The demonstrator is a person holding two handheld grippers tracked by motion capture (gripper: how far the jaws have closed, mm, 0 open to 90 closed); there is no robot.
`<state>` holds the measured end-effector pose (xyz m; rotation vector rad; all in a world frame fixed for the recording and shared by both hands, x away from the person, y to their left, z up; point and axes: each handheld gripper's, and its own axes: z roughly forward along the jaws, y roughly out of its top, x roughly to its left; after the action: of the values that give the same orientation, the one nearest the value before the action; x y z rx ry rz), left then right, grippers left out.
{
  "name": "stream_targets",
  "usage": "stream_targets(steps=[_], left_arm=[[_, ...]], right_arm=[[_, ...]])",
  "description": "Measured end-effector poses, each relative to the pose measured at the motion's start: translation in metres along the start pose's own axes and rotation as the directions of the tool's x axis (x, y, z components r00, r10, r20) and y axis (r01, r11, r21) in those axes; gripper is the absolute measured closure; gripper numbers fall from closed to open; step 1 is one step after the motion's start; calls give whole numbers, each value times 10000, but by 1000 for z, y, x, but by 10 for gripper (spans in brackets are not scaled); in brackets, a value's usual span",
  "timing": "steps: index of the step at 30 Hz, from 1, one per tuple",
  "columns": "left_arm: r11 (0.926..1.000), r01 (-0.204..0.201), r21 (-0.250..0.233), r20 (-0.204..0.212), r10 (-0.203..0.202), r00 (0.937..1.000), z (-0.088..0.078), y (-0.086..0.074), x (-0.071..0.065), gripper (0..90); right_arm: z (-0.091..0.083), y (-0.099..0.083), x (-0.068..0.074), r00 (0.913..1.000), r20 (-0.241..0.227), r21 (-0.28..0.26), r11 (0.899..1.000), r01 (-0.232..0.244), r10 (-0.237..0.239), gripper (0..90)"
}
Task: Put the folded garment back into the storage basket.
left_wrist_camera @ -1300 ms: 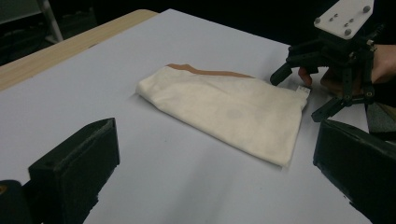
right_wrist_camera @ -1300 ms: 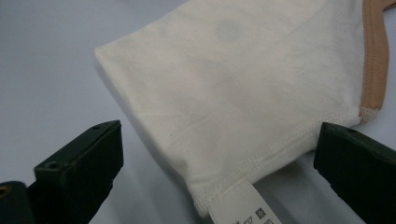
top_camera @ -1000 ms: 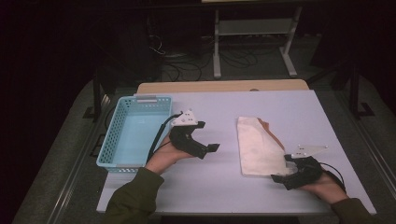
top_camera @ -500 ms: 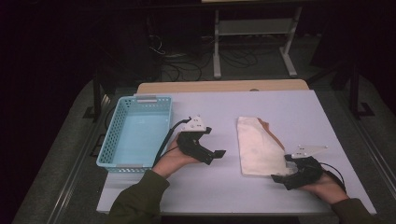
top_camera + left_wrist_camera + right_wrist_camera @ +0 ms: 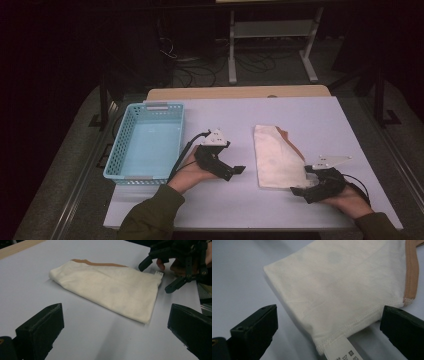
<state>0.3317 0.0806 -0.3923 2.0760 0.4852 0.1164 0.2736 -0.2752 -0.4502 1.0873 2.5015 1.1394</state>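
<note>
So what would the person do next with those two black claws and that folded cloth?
Probably ease the right gripper forward and close it on the near hem of the folded cream cloth. Its jaws stand open on either side of the corner with the care label, not yet pinching it. The left gripper is open too, facing the cloth from farther off, with the blue basket beside it.

Both my forearms come in from the bottom edge. My left gripper [image 5: 235,171] is out mid-table with jaws spread wide, and my right gripper [image 5: 302,190] sits low, jaws gaping too.
</note>
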Motion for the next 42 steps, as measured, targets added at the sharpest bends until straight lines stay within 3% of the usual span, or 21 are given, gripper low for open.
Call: stream_targets(steps=[13,42], left_arm=[[9991,-64,430,60,61,10000,17,-8,-5,0],[9973,-22,734,270,3,9996,47,-14,-11,0]], right_arm=[[0,0,0,10000,2,21,10000,-12,12,9],[0,0,0,10000,-42,-4,10000,44,-44,9]])
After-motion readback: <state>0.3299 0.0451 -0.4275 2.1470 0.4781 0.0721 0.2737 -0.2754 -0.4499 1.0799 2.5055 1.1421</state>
